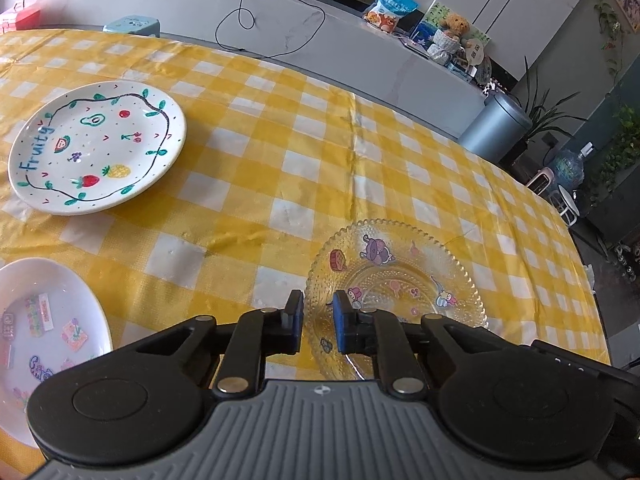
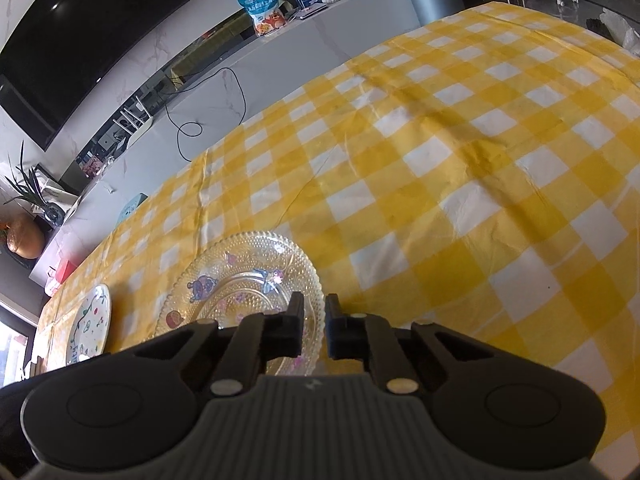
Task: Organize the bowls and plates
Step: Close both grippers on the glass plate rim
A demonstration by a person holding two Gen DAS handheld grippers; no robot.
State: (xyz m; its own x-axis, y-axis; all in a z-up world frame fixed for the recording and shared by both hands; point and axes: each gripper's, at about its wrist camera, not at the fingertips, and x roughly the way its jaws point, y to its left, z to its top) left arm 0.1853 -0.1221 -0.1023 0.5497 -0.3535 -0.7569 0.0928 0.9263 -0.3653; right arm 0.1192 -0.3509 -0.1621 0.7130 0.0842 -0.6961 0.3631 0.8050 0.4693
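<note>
Clear beaded glass plate with cartoon stickers (image 1: 394, 280) sits near-right on the yellow checked tablecloth (image 1: 280, 160); left gripper (image 1: 318, 322) and right gripper (image 2: 314, 326) both pinch its near rim, jaws narrowed onto it. Grasp step underway; next, lift level toward white fruit-painted plate (image 1: 96, 148), far left.

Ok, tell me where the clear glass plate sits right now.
The clear glass plate lies on the yellow checked tablecloth, low and right in the left wrist view, its near rim between both grippers' jaws, right of the fruit-painted plate.
</note>
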